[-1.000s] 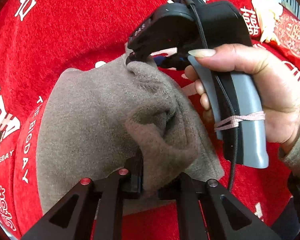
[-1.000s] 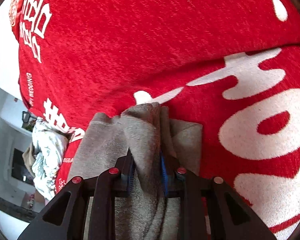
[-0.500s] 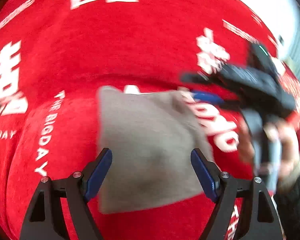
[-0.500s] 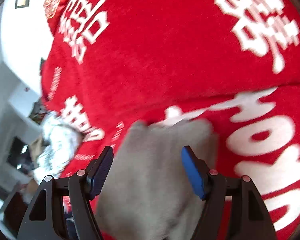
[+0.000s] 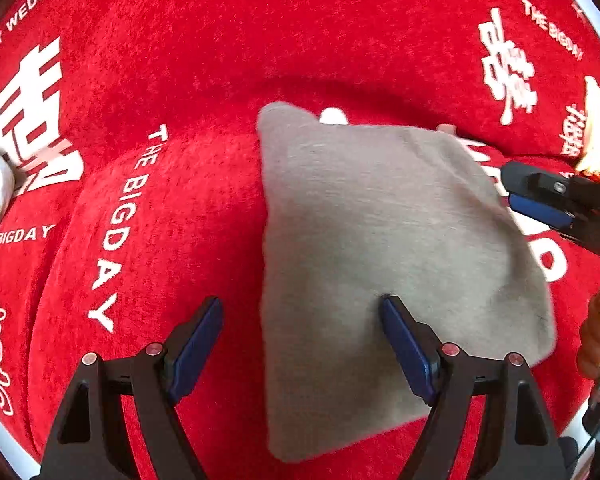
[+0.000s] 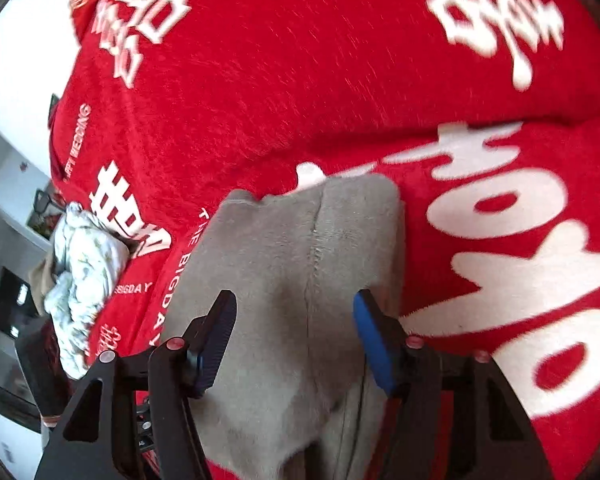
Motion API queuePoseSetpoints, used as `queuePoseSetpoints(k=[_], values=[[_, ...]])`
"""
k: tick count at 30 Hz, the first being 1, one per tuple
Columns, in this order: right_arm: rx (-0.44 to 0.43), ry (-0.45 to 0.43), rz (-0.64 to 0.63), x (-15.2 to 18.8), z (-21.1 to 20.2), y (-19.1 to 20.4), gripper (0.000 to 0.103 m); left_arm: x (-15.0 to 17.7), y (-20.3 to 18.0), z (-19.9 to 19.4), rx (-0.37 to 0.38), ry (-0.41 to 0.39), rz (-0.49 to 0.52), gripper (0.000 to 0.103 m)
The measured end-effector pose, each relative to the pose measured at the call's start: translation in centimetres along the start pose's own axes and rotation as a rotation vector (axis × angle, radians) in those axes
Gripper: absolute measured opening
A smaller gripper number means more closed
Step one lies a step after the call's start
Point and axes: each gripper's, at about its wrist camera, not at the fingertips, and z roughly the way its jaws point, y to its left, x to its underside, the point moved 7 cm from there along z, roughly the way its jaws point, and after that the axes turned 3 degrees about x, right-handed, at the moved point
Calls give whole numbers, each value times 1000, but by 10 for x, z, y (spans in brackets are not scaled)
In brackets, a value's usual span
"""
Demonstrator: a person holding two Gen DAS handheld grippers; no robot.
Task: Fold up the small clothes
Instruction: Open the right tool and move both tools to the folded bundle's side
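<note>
A folded grey-brown garment [image 5: 384, 264] lay flat on a red cover [image 5: 204, 60] printed with white lettering, roughly at the centre of the left wrist view and running toward 5 o'clock. The left gripper [image 5: 302, 344] stood above it with jaws wide apart and nothing clamped; its blue pads [image 5: 406, 344] straddled the garment's left edge without pressing on it. The right gripper [image 6: 294, 334] was seen in its own view over the same garment [image 6: 300, 264], a seam running up between its fingers toward 12 o'clock; its jaws were closing, with the cloth lying beneath and between them, no pad yet pressing. In the left wrist view the right gripper's tip [image 5: 548, 200] appeared at 3 o'clock, just beside the garment's right edge, with a hand [image 5: 596, 332] behind it at 4 o'clock. A crumpled white patterned cloth [image 6: 82, 276] lay at 9 o'clock in the right wrist view, well apart from the garment
</note>
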Motion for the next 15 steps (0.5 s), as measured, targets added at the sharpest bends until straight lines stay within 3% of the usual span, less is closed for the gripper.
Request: queuePoseSetpoints(k=[4,9,13,15], values=[[-69,-38,-50,19,-25,26,72,3,0,-11,13,-14,-6,82],[-117,15,-47,51,-18,35,72,12,8,-19,3,-23,-11,82],[16,41,-22,69,1,6,71,22,21,-20,-7,-13,-26,82],[-9,18,8,73,-1,-3,67,28,27,-19,-5,-5,-32,82]])
